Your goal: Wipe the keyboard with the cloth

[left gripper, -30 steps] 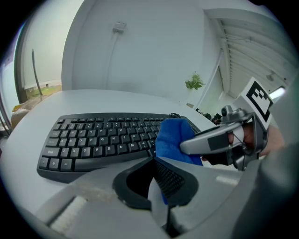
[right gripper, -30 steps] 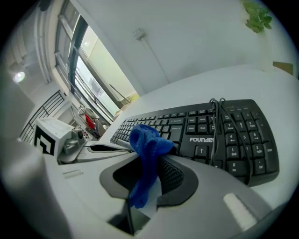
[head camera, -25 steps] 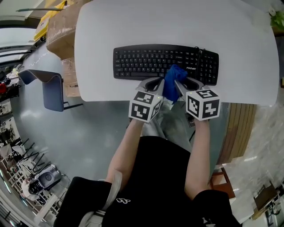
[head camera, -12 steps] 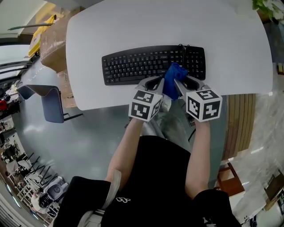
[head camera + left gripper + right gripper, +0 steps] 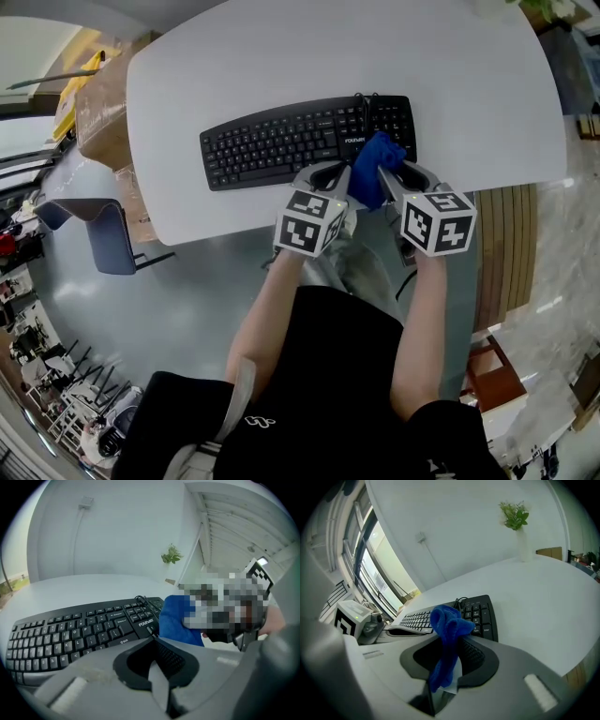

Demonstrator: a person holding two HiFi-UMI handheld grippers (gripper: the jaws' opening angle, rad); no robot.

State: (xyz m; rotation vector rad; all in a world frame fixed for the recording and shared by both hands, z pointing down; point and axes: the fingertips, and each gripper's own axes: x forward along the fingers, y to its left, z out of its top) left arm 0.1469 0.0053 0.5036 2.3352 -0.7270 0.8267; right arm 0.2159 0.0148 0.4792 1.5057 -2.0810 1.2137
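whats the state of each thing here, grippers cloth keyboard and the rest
left gripper, jaws shut, nothing between them
right gripper, jaws shut on the cloth
cloth, bunched up, held at the keyboard's near right edge; contact can't be told
keyboard, lying flat on the table, cable attached at its back
table, bearing the keyboard
plant, standing upright at the far side of the table

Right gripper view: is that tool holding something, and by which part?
Yes: the right gripper has its jaws shut on a crumpled blue cloth, pinching its lower end; the bunched top sticks out.
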